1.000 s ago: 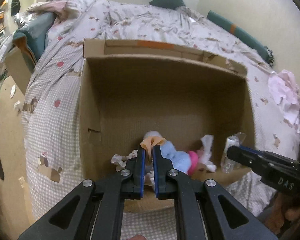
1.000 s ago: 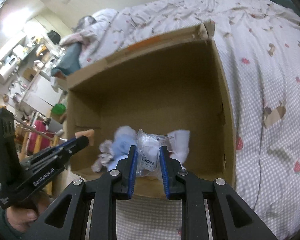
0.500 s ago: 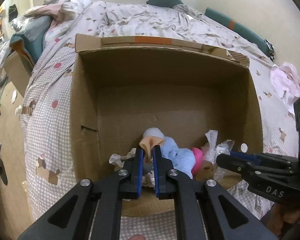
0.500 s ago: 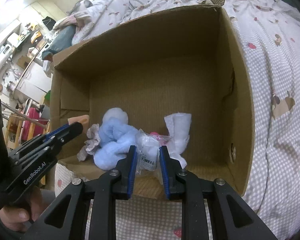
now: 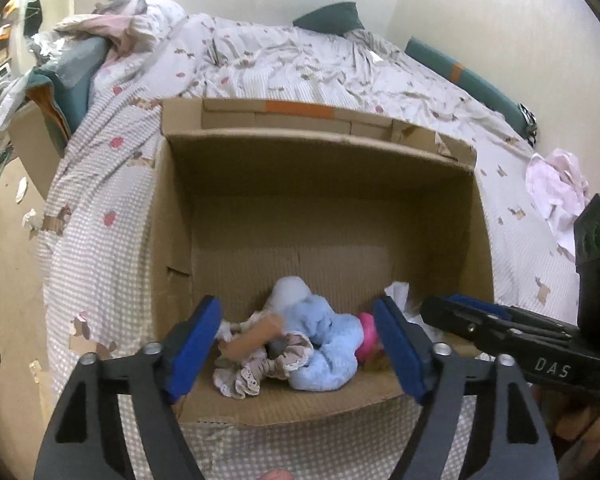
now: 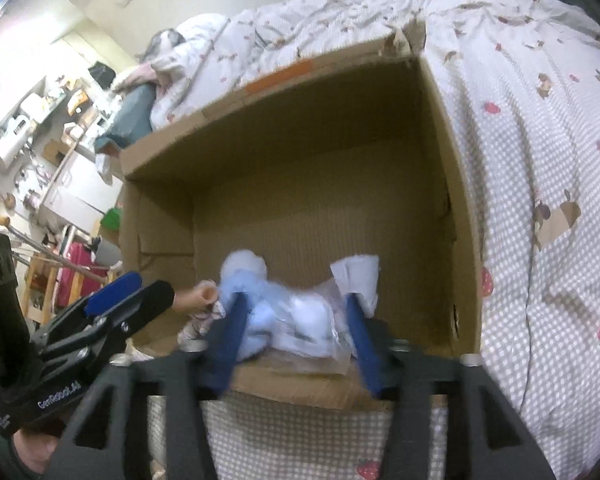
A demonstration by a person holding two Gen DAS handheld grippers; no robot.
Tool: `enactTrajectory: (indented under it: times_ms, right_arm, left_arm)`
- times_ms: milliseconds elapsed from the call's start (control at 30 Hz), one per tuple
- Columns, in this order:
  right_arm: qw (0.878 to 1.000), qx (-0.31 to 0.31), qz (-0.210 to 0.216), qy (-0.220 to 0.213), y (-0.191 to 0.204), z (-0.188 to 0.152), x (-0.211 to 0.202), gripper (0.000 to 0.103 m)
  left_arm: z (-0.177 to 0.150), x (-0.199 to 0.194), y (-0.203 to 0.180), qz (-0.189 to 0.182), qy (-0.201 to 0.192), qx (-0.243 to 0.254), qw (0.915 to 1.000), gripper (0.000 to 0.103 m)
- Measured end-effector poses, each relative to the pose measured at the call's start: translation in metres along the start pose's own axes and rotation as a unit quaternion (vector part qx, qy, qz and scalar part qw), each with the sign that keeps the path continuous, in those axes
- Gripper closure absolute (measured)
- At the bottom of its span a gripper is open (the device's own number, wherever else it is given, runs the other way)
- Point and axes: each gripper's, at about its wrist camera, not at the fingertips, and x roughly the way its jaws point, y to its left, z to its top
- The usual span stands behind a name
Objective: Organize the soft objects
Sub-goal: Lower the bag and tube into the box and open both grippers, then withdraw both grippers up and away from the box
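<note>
Bed (image 5: 300, 64) carries the box (image 5: 324, 232) where both jaws gape over dropped toys (image 5: 320, 344): release step done, next withdraw and fetch more.

One cardboard box (image 5: 172, 216) on the bed (image 5: 300, 68). Inside the box, at its near wall: one blue plush toy (image 5: 324, 344), one frilled cloth (image 5: 256, 372), one pink item (image 5: 367, 334), one clear plastic bag (image 6: 312, 328), one white cloth (image 6: 360, 276).

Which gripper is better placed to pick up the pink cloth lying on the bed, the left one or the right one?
Probably the right gripper: the pink cloth lies right of the cardboard box, on its side. Both it and the left gripper are open and empty.
</note>
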Motion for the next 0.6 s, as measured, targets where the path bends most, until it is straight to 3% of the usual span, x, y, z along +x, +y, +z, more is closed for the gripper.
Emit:
enactTrajectory:
  times_ms: [133,300,367,600]
  right_arm:
    - [0.999,-0.013,-0.009,-0.043,0.006,0.006,-0.022,0.035]
    - [0.994,-0.029,-0.011,-0.107,0.014,0.003,-0.056,0.018]
    - [0.993,-0.033,-0.007,-0.116,0.017,0.000,-0.066,0.001]
    - [0.987,-0.046,-0.029,-0.151,0.024,-0.022,-0.094,0.000]
  left_arm:
    - [0.003,-0.021,-0.001,0.025,-0.035,0.004,0.9991,0.011]
    - [0.005,-0.053,0.003,0.019,-0.060,-0.001,0.9980,0.011]
    - [0.002,-0.070,0.002,0.041,-0.077,0.006,0.9962,0.011]
    - [-0.020,-0.112,0.018,0.076,-0.115,-0.006,0.9904,0.011]
